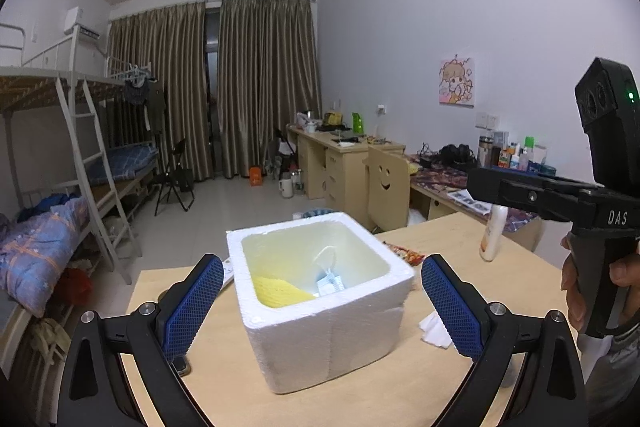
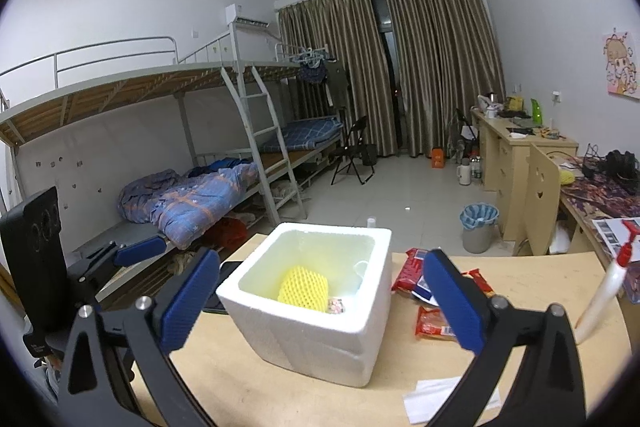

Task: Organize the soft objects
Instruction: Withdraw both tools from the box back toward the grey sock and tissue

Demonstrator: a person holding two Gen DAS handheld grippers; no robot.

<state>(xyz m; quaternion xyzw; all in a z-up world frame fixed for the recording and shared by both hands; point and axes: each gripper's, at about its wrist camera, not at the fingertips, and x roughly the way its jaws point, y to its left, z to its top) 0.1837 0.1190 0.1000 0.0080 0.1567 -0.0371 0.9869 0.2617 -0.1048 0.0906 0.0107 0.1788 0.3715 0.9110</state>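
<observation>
Yellow foam netting (image 2: 303, 285) lies inside square white styrofoam box (image 2: 344, 339).

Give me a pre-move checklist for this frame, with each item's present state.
1. Right gripper open, nothing between its pads: ok.
2. Left gripper open and empty: ok.
3. Foam box upright on the table: ok.
4. Yellow foam net inside the box: ok.
5. Red snack packets beside the box, not in it: not ok, if they count.
6. Other soft items left on the table: cannot tell.
</observation>
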